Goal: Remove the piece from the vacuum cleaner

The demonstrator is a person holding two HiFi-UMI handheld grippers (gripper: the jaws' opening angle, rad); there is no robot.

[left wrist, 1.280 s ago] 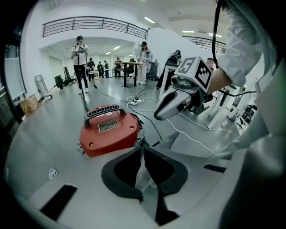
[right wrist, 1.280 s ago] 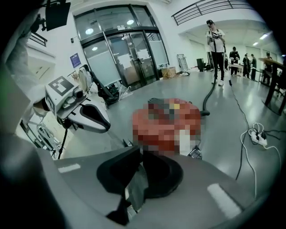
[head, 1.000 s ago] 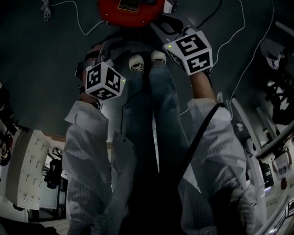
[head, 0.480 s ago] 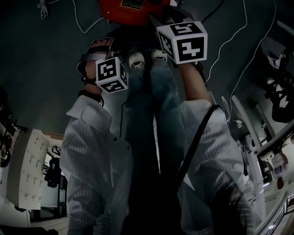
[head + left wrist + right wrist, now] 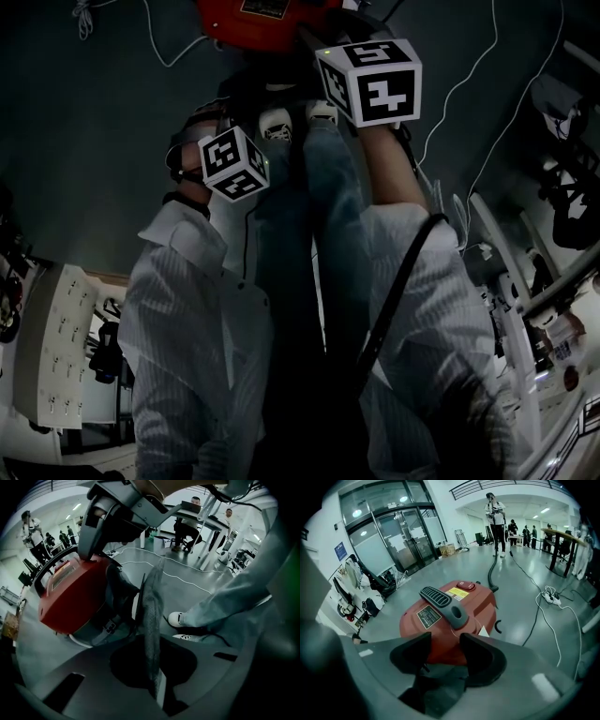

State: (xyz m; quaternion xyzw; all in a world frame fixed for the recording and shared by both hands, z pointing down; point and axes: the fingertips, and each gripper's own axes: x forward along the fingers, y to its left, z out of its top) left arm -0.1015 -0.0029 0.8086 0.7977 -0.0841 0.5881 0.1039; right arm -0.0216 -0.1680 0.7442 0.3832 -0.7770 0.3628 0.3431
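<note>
The red vacuum cleaner (image 5: pixel 450 616) stands on the grey floor with a grey handle (image 5: pixel 443 603) along its lid; in the head view it lies at the top edge (image 5: pixel 258 17). My right gripper (image 5: pixel 444 645) hovers just above its near side. Its jaws are opening and nothing is between them. My left gripper (image 5: pixel 153 667) is shut on a thin grey mesh-textured fabric piece (image 5: pixel 152 616) that rises upright from the jaws beside the vacuum's body (image 5: pixel 70 597). In the head view only the grippers' marker cubes (image 5: pixel 234 164) (image 5: pixel 370 82) show, and the jaws are hidden.
The person's legs and white shoes (image 5: pixel 177 618) stand right next to the vacuum. A dark hose (image 5: pixel 491 576) runs off behind it. White cables (image 5: pixel 553 620) and a power strip (image 5: pixel 551 597) lie on the floor at right. People, desks and glass doors are farther off.
In the head view the right marker cube has moved up towards the red vacuum. The left cube has shifted a little to the right and turned.
</note>
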